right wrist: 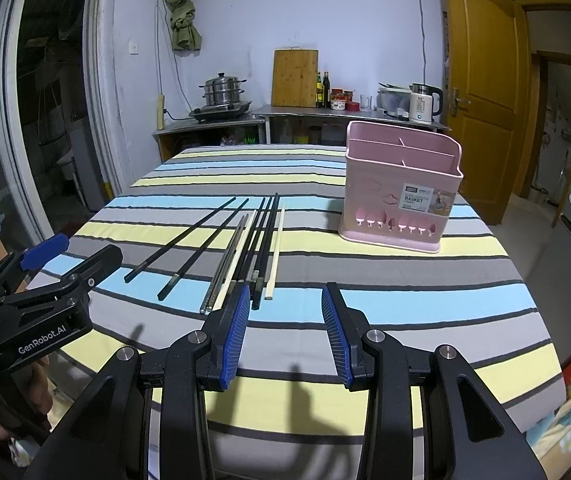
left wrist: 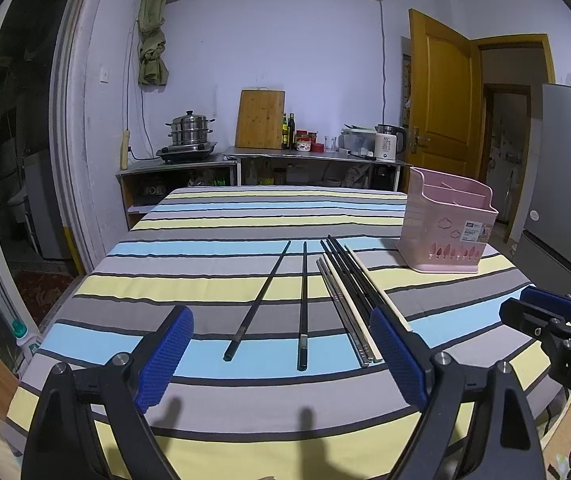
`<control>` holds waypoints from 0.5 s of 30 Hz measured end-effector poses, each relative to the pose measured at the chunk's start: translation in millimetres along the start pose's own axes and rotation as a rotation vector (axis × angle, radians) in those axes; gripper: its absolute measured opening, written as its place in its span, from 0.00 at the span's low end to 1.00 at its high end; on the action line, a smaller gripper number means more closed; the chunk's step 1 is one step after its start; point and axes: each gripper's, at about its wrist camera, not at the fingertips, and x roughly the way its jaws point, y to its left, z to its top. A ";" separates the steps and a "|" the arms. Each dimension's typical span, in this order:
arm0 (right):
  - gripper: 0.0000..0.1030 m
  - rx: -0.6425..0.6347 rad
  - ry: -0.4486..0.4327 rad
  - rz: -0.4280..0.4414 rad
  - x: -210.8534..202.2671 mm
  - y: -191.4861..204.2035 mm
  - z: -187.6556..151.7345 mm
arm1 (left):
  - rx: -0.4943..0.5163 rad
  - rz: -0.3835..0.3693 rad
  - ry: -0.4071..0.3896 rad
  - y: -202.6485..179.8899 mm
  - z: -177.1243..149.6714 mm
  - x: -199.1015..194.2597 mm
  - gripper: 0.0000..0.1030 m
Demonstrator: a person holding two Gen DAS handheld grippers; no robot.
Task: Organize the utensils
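Note:
Several chopsticks lie side by side on the striped tablecloth: two separate black ones (left wrist: 302, 304) (right wrist: 201, 242), a metal pair (left wrist: 339, 308) (right wrist: 224, 260), cream ones (right wrist: 276, 250) and a black bundle (left wrist: 355, 280) (right wrist: 259, 240). A pink utensil basket (left wrist: 447, 226) (right wrist: 401, 192) with dividers stands upright at the right, empty as far as I can see. My left gripper (left wrist: 281, 354) is open and empty, hovering over the near ends of the chopsticks. My right gripper (right wrist: 285, 332) is open and empty, just right of the chopstick ends.
The table's near edge (right wrist: 325, 420) is close below both grippers. Each gripper shows in the other's view: the right one (left wrist: 545, 320) and the left one (right wrist: 45, 280). A kitchen counter (left wrist: 305, 156) with pots and bottles stands beyond the table. A fridge (left wrist: 565, 184) stands at right.

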 end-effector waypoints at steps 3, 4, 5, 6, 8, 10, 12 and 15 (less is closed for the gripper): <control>0.38 -0.001 -0.001 0.001 -0.4 0.9 0.2 | 0.001 0.000 0.000 1.3 0.3 -1.0 0.88; 0.38 0.001 0.000 0.001 -0.5 0.5 0.1 | 0.000 0.001 0.001 -0.1 0.1 0.1 0.88; 0.38 0.000 0.000 0.001 -0.6 0.6 0.0 | -0.001 0.001 0.001 0.5 0.3 -0.4 0.88; 0.38 -0.001 -0.001 0.000 -0.6 0.7 0.0 | -0.001 0.000 0.000 1.1 0.5 -0.9 0.88; 0.38 0.000 -0.002 -0.001 -0.7 0.9 0.3 | 0.000 0.000 0.001 1.9 0.7 -1.8 0.88; 0.38 -0.001 -0.002 0.000 -1.3 0.9 0.5 | -0.001 0.001 0.001 -0.2 0.2 -0.1 0.88; 0.38 0.000 -0.002 0.001 -1.2 0.8 0.4 | 0.000 0.002 0.000 -0.3 0.3 -0.2 0.88; 0.38 0.000 0.000 0.002 -1.3 1.2 0.1 | 0.000 0.001 0.002 0.7 0.5 -0.5 0.88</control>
